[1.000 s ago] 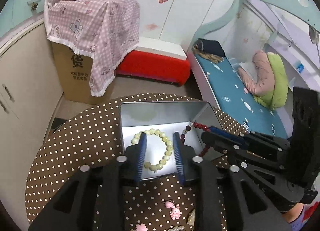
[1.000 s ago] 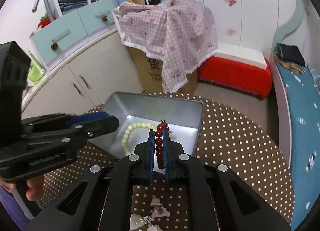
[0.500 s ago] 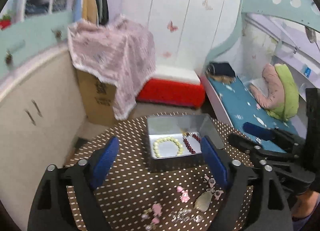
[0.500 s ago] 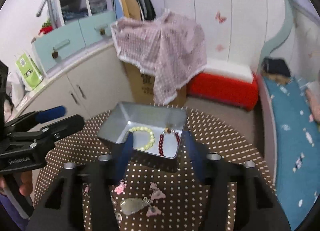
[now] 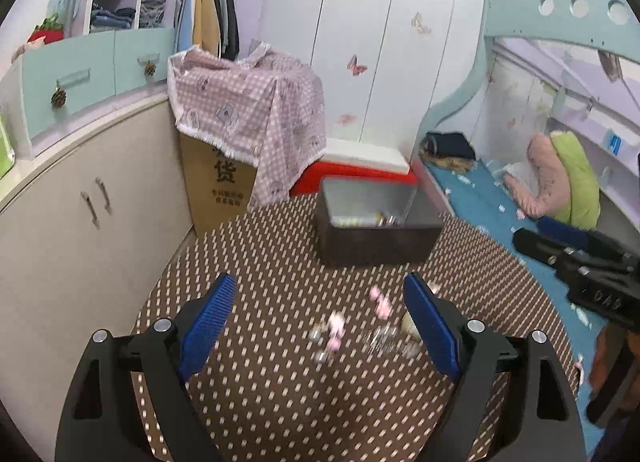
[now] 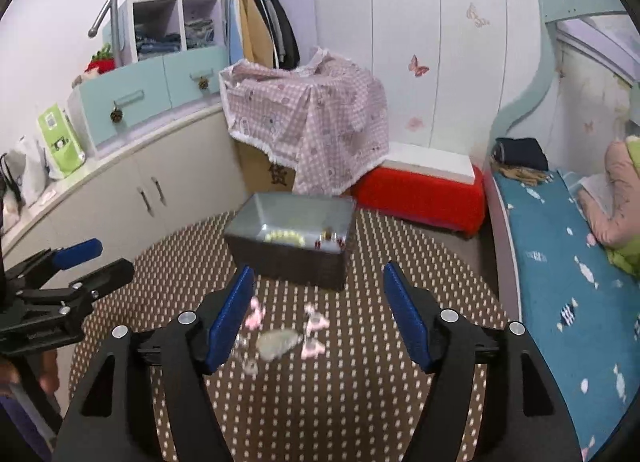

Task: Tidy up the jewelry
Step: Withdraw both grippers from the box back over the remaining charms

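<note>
1. My left gripper [image 5: 316, 326]: jaws spread wide, nothing between the ribbed blue pads [image 5: 208, 320]. It has only just opened.
2. My right gripper [image 6: 318, 314]: jaws apart too, just been opening, empty.
3. Metal tin [image 6: 292, 240], rectangular, open top, sits at the far edge of the round table [image 6: 360, 402] with its brown polka-dot cloth.
4. Inside the tin: pale bead bracelet [image 6: 285, 238] at left, dark red bead bracelet [image 6: 330, 241] at right.
5. Loose pink charms [image 6: 314, 322] and a pale flat pendant [image 6: 278, 342] lie on the cloth near both grippers, blurred.
6. Bare cloth left and right of the tin.
</note>
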Motion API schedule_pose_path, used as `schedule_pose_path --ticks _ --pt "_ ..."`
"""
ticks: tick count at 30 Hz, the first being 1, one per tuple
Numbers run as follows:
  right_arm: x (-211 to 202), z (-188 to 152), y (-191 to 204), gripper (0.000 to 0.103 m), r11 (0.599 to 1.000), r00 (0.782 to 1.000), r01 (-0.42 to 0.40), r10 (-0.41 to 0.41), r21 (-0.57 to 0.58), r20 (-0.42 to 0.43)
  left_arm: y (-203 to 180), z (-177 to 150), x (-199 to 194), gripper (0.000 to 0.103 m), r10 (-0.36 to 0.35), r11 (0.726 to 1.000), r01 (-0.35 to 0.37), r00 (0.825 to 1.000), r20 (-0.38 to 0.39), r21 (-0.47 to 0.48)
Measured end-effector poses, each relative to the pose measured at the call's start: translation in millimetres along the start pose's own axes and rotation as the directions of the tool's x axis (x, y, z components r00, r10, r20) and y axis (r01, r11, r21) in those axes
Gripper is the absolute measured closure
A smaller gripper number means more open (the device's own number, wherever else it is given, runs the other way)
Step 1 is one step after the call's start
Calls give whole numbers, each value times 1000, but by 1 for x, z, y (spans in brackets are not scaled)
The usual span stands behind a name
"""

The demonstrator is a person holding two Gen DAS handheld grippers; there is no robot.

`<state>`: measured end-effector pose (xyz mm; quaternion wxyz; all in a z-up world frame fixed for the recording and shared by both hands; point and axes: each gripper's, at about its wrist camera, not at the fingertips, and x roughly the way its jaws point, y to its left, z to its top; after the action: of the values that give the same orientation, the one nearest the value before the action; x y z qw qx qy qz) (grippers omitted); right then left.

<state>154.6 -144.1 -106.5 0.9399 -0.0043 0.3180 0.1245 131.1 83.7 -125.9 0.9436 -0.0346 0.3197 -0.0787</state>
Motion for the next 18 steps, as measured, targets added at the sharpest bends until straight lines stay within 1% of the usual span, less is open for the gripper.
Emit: schedule_pose_path --ticks 4,9,13,18 --pt "6 -22 -2 37 1000 999 -1 2 16 -43 2 -25 13 20 13 1000 -13 999 -48 4" --pt "22 -45 -2 37 1000 994 1 1 24 -110 -1 -45 31 20 1 1000 0 995 -101 15" --pt "34 -55 2 37 1000 990 -2 6 29 -139 -6 -51 42 21 29 999 -24 992 -121 49" --pt "46 -62 0 37 999 987 -12 19 40 -160 -7 -54 54 21 39 997 -29 988 -148 69"
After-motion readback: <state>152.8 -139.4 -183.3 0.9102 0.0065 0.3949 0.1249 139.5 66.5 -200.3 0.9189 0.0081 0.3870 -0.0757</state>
